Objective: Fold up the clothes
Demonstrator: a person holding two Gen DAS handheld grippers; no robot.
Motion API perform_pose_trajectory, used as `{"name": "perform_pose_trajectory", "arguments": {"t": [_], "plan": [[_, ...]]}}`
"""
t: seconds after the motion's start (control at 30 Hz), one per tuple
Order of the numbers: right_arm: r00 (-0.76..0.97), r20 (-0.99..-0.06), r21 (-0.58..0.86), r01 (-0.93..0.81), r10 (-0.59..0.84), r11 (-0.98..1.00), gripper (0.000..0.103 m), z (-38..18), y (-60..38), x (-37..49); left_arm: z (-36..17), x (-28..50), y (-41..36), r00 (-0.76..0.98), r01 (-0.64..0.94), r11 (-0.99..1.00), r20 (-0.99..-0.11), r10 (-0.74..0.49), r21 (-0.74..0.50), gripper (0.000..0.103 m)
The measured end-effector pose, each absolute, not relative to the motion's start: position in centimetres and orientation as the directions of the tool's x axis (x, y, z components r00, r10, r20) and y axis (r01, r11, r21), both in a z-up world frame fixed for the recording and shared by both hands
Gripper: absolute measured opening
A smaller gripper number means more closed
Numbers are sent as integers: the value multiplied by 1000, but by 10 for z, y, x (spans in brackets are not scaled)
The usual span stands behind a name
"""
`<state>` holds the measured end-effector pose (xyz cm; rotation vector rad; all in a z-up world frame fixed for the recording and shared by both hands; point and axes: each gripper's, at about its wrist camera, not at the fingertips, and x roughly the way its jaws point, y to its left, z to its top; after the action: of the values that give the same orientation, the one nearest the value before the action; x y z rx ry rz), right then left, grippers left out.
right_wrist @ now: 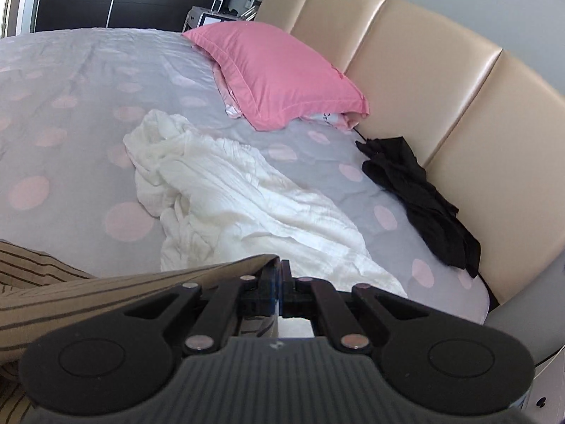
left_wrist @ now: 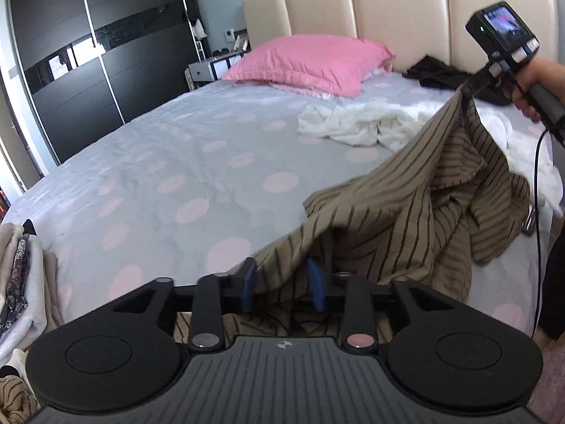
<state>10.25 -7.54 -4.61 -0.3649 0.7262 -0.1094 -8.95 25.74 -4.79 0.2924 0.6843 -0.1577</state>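
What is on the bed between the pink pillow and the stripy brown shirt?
A crumpled white garment lies on the dotted sheet between the pink pillow and the striped brown shirt. Both wrist views show it.

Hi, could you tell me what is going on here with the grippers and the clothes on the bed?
A person is laying out a brown striped shirt on the spotted bed to fold it. The right gripper is shut on one edge of the shirt and holds it up. The left gripper has its jaws apart, with the fabric loose between them. A crumpled white garment and a black garment lie unfolded nearer the headboard.
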Motion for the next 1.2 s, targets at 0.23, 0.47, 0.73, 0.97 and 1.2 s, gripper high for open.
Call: {"name": "perform_pose_trajectory", "arguments": {"t": [0.23,0.47,0.73,0.97,1.2], "plan": [[713,-666,-356,-48,-218,933,1,-60,-77,100,-46,-85,274,738,304,910,-673,-38,283,42],[710,-672,-351,-56,-210,935,2,-61,-75,98,-54,-63,291,657,403,861,-753,-37,310,42],[713,-672,-345,-61,-201,937,2,-60,-71,97,-89,-41,283,582,448,829,-813,13,334,42],[715,-665,-355,-47,-217,934,2,-61,-74,97,-80,-56,296,592,376,866,-805,50,331,0],[731,-655,-333,-52,-191,941,2,-52,-74,88,-18,-97,311,683,303,847,-719,127,437,0]]}}
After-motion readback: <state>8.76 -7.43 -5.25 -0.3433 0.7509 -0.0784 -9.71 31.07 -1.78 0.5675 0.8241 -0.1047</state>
